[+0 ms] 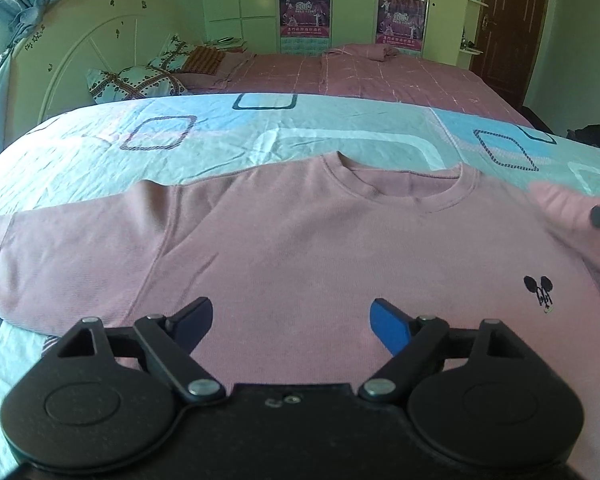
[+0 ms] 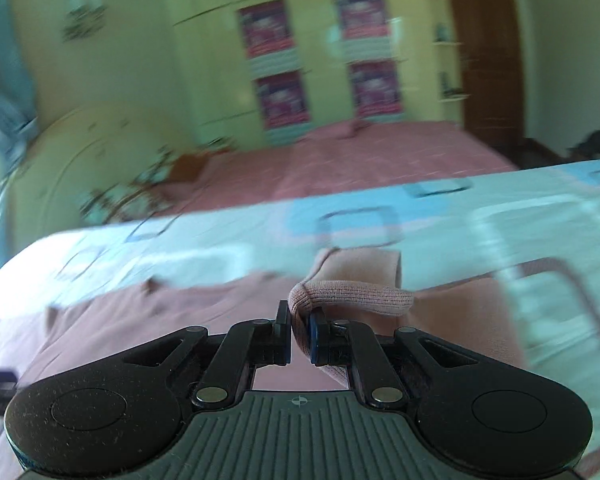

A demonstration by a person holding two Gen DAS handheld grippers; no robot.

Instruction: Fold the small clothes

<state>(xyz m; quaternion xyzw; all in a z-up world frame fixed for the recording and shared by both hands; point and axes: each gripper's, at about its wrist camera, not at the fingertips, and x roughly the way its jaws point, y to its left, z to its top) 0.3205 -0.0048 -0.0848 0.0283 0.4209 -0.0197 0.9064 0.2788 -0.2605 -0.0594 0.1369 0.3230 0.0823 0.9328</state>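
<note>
One pink sweatshirt [image 1: 300, 248] flat; right gripper [image 2: 301, 320] pinching cuff [image 2: 352, 298], left gripper [image 1: 292, 320] spread.

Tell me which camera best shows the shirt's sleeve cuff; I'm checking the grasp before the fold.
The right wrist view. The ribbed sleeve cuff sits sharp and close, pinched in the shut right gripper. The left wrist view shows the pink shirt spread flat under the open left gripper, but that cuff lies at its right edge, largely out of frame.

I am holding my left gripper [image 1: 291, 322] low with its jaws spread wide, while my right gripper [image 2: 301, 330] is pinching the sleeve cuff [image 2: 352, 298] between nearly closed jaws.
</note>
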